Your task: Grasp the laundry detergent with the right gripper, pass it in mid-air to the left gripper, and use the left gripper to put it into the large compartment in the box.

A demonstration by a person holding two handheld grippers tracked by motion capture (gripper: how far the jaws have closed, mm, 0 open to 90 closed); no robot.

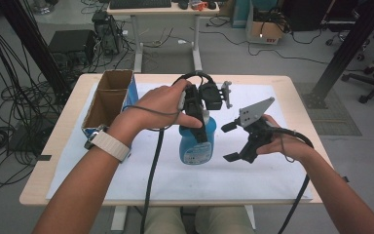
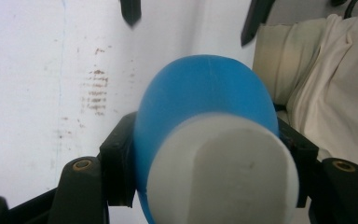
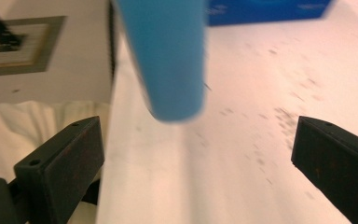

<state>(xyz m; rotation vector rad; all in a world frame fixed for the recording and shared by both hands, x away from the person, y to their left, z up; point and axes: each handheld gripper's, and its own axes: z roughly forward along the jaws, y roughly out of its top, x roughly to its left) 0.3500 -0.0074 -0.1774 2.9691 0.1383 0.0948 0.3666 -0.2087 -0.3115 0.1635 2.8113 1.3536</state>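
Observation:
A blue bottle with a white cap stands upright over the white sheet at the table's middle. My left gripper comes down from above and is shut on the bottle's upper part, its pads pressing both sides of the blue body. I cannot tell whether the base rests on the sheet. Just right of the bottle, my right gripper stands open with its jaws wide apart and nothing between them. In the right gripper view the bottle is ahead of those jaws, left of centre.
An open cardboard box with a blue side stands at the table's left edge. The right gripper's black tips poke in at the top of the left gripper view. The person's light trousers lie past the near table edge.

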